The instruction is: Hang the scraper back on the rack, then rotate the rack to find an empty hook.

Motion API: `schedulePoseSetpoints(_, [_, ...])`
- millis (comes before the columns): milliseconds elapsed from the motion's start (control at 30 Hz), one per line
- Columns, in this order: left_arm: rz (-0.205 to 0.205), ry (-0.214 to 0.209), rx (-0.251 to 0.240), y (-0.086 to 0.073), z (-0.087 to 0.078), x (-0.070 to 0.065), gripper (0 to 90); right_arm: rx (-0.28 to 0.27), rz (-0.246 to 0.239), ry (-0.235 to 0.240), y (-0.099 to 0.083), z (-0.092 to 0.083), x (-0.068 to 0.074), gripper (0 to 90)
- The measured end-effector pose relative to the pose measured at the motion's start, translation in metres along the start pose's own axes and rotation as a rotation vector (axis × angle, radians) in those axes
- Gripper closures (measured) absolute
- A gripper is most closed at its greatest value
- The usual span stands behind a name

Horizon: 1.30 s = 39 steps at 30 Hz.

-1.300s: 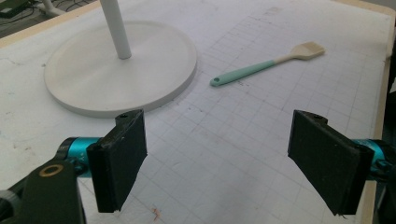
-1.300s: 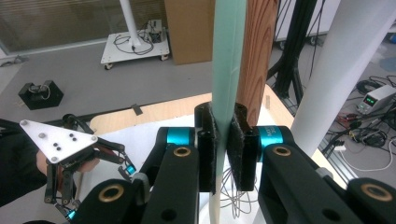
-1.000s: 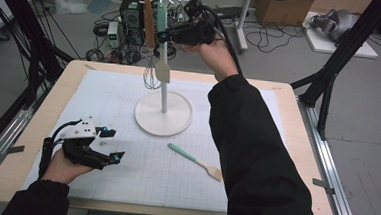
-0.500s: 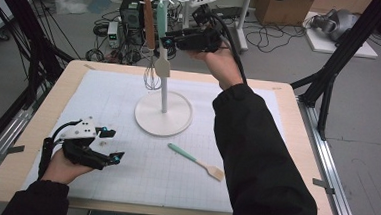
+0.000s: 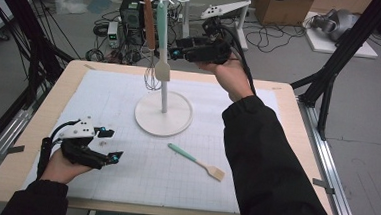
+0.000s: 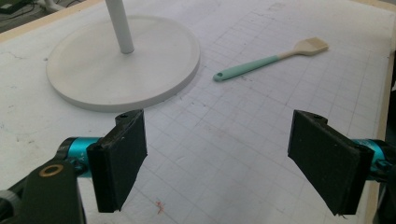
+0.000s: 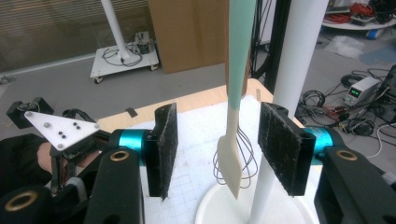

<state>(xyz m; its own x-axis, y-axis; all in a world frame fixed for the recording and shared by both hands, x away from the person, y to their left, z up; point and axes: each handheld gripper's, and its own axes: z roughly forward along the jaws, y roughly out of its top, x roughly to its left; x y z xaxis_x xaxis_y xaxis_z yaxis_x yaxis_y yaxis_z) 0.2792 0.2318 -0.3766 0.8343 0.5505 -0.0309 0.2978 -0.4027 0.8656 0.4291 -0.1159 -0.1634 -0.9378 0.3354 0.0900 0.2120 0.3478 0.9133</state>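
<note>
On the counter [image 5: 36, 143] nearest me, my left claw [image 5: 107, 143] rests with jaws apart; beyond, my right claw [image 5: 174, 52], jaws just spreading and clear of it, flanks the teal spatula [image 5: 161, 40] hanging on the white rack [image 5: 163, 117]

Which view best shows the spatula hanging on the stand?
The right gripper view: the hanging spatula fills the middle between that gripper's open jaws, which have just been opening, pads off it. The high view shows it small beside the stand's pole. The left gripper view shows another spatula lying on the mat.
</note>
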Motion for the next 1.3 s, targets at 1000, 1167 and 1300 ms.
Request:
schedulePoseSetpoints(1000, [0.003,-0.004,0.000,0.001,0.000,0.000,19.9,-0.087,-0.040,-0.039,0.032,-0.032,-0.008,89.4])
schedulePoseSetpoints(1167, [0.007,-0.007,0.004,0.001,0.001,0.000,20.0,-0.110,-0.037,-0.045,0.041,-0.037,-0.013,89.4])
schedulePoseSetpoints(1300, [0.004,-0.008,0.000,0.001,0.000,0.000,20.0,-0.110,-0.042,-0.066,0.048,-0.040,-0.014,89.4])
